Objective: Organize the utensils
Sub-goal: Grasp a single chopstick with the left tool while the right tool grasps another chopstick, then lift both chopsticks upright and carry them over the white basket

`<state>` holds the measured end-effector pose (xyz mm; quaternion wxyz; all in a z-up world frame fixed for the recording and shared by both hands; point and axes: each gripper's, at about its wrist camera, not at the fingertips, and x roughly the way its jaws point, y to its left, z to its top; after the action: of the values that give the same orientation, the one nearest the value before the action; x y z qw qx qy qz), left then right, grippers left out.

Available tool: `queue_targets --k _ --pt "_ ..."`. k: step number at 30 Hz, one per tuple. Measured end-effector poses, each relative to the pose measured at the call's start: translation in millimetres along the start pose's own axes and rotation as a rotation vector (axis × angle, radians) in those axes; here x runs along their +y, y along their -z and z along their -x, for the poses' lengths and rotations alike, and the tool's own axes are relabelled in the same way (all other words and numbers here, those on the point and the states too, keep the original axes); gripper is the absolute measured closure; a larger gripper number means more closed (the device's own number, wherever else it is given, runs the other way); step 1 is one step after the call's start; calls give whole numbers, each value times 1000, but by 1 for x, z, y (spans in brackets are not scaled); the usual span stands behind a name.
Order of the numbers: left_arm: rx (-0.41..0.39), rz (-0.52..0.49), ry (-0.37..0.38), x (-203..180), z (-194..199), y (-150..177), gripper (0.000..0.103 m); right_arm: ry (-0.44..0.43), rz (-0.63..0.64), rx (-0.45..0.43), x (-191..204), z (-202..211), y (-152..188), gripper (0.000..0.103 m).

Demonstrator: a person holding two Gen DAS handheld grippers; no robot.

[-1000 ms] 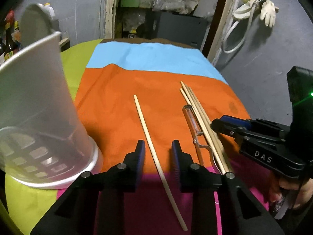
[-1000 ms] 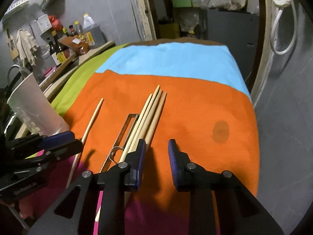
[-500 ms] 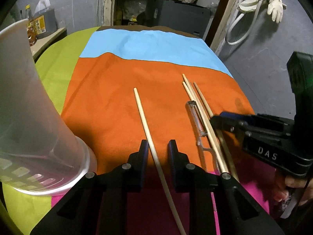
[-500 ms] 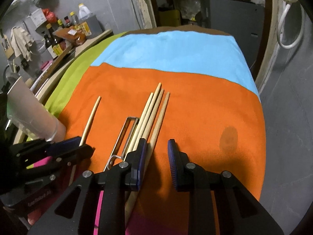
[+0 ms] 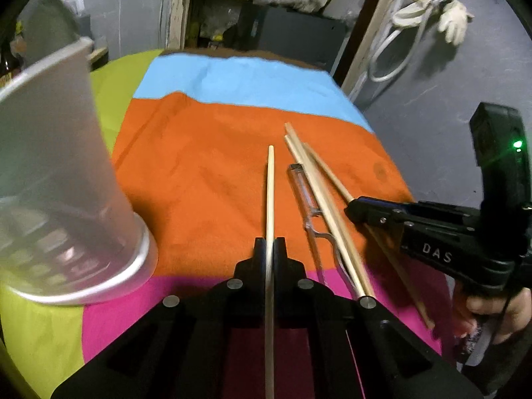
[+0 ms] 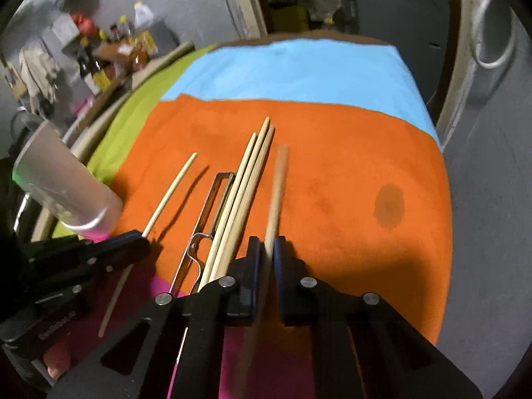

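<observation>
Black left tongs have just closed on a pale chopstick; right tongs have closed on another chopstick (blurred). Only the left view shows gloves; the right's shows bottles beyond the bench.

Left hand-held gripper pinches one chopstick.
</observation>
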<state>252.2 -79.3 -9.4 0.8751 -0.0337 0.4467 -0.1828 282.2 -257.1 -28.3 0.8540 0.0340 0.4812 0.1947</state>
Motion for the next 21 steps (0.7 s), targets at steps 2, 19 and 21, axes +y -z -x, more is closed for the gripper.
queue_targets --k 2,19,21 --pt "-49 -23 4 -5 13 7 101 -29 -16 -36 2 10 5 98" --pt "-570 -37 69 3 129 28 101 -141 94 -666 77 104 21 98" --pt "-630 -25 69 11 145 25 101 -155 114 -744 92 108 18 98"
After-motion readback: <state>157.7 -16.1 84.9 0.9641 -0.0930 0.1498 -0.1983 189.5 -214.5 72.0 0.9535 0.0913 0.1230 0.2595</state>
